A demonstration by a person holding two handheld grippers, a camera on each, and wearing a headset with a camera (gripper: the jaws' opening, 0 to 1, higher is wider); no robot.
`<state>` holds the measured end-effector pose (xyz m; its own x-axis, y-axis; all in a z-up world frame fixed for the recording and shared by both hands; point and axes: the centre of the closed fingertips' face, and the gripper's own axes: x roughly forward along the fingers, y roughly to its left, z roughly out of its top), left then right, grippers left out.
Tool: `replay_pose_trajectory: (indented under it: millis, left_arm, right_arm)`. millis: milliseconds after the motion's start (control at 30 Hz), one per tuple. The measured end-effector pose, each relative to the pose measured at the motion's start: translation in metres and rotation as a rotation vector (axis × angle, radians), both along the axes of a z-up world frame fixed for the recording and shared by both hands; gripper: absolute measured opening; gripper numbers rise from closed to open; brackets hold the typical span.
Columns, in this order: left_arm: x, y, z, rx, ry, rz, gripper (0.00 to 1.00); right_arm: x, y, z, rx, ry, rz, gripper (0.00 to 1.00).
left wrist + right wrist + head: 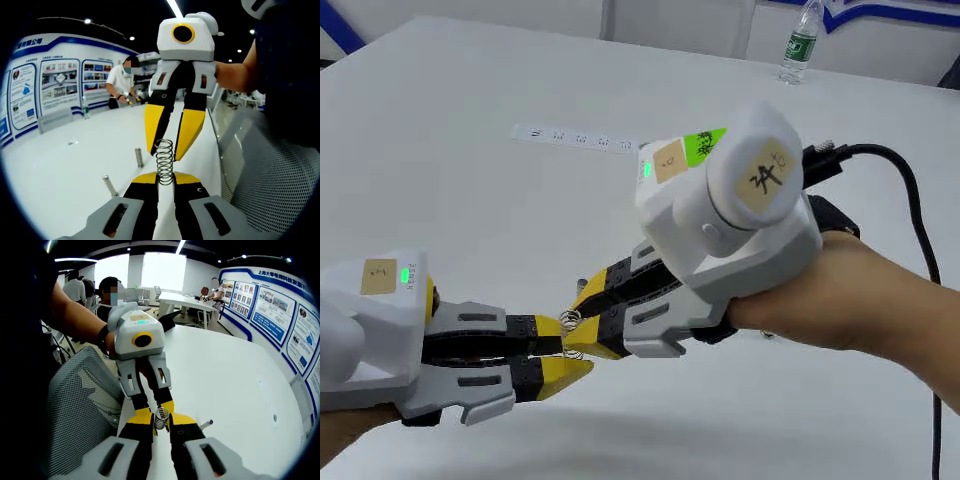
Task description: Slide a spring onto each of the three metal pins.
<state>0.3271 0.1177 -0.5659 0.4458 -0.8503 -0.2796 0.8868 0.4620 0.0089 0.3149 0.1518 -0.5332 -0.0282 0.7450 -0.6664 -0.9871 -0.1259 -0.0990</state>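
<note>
- A wide white desk fills the scene. A power strip lies on it and a water bottle stands at its far edge.
- The left gripper and the right gripper meet tip to tip above the desk, with one spring between them.
- The left jaws are almost closed and pinch the lower end of the spring, which stands up from them.
- The right jaws are a little apart on both sides of the spring's upper end. I cannot tell if they press on it.
- Two metal pins stand bare on the desk behind the spring.
- The step in hand seems to be a transfer or a new grip on the spring, and no pin has a spring yet.
- The next move probably needs one firm grip that leaves the spring's bore free, then the bore lined up over a pin.
</note>
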Motion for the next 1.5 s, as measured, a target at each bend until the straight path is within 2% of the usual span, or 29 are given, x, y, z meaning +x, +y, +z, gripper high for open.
replay_pose_trajectory:
  millis: [200,333,600,833,1100,1500]
  left_arm:
    - [0.000,-0.001,0.001,0.001,-0.004,0.000,0.10]
    - [0.003,0.001,0.002,0.004,-0.019,0.017,0.12]
    - [0.006,0.005,0.000,0.011,-0.015,0.041,0.23]
    - [0.010,0.015,-0.003,0.020,-0.005,0.081,0.35]
    - [0.015,0.024,-0.005,0.014,0.017,0.133,0.49]
    - [0.016,0.032,-0.007,-0.001,0.036,0.180,0.59]
  right_arm:
    - [-0.001,0.001,0.000,0.001,-0.008,0.003,0.12]
    - [0.001,0.000,0.002,0.006,-0.007,-0.006,0.12]
    - [0.008,-0.001,0.003,0.014,-0.013,-0.025,0.12]
    - [0.015,-0.003,0.004,0.021,-0.011,-0.047,0.12]
    - [0.033,-0.007,0.008,0.048,-0.015,-0.109,0.12]
    - [0.069,-0.007,0.011,0.108,-0.009,-0.241,0.12]
